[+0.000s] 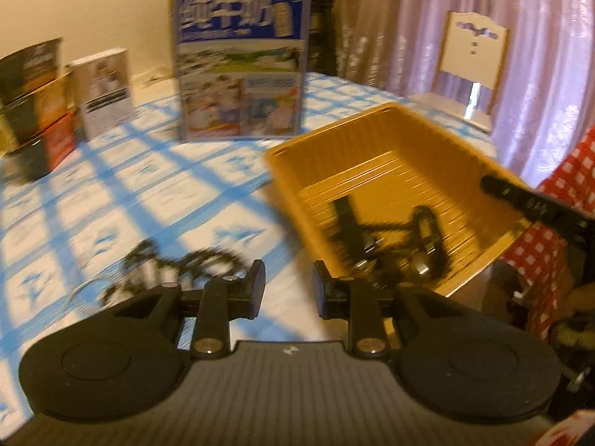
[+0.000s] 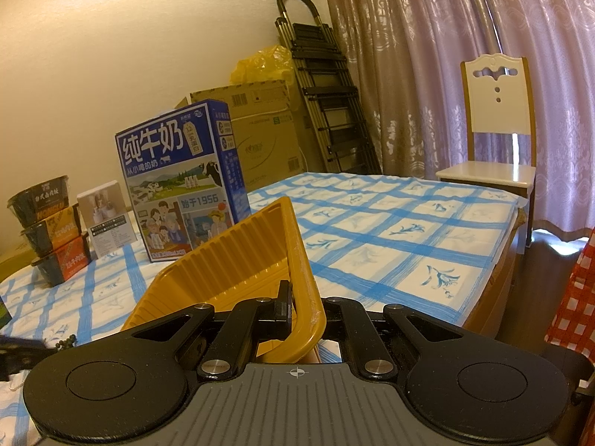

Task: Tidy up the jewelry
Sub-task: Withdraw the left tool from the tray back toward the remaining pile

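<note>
**One yellow tray, dark jewelry inside it and beside it**

On the far left of the blue-checked tablecloth (image 2: 390, 223) stand three stacked food tubs (image 2: 48, 230), then one small white box (image 2: 108, 219), then one blue milk carton (image 2: 178, 182). In the left wrist view, one dark beaded strand (image 1: 167, 267) lies blurred on the cloth just ahead of the left gripper (image 1: 289, 290), whose fingers are released, with nothing between them. Right of it sits the one yellow tray (image 1: 372, 133); inside lie dark jewelry pieces (image 1: 394, 238), at least two strap-like shapes and a chain, too smeared to count surely. The right gripper (image 2: 306, 308) is clenched on the tray's near corner rim, tipping the tray up at an angle. Behind the table: one cardboard box (image 2: 260, 130), one folded ladder (image 2: 327, 104), one white chair (image 2: 494, 111)
</note>
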A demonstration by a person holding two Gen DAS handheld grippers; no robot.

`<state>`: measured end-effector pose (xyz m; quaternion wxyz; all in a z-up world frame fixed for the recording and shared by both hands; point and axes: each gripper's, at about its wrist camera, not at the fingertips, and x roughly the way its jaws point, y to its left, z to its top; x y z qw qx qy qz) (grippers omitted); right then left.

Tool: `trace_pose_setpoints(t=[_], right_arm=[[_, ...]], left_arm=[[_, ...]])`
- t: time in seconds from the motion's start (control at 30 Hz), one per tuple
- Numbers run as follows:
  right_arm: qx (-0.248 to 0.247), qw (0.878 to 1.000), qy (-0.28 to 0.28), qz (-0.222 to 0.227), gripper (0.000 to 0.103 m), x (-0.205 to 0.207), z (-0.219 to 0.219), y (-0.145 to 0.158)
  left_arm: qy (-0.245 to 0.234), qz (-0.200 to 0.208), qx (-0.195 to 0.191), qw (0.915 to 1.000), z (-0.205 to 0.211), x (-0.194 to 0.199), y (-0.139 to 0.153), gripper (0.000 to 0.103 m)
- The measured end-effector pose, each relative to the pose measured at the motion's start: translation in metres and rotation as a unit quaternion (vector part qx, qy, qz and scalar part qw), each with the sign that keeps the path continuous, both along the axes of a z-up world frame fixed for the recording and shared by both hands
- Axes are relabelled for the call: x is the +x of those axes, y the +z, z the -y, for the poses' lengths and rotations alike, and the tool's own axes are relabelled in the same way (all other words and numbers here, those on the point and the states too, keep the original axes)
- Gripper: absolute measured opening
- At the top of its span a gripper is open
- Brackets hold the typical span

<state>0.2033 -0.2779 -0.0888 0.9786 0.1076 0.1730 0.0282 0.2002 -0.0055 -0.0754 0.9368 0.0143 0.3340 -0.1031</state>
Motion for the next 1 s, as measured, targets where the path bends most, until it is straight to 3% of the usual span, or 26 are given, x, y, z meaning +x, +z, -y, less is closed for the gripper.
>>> trace_pose_setpoints(t=[0.4,1.0], right_arm=[[-0.001,1.0,-0.001,-0.001,0.006,0.0,0.0,-0.001],[-0.001,1.0,0.0,0.0,0.006,0.0,0.001,-0.001]], left_arm=[[0.084,-0.039,0.011,0.9956,-0.053,-0.026,-0.008,0.025],[0.087,-0.047,0.022,0.9949,-0.051,-0.019,-0.02,0.025]])
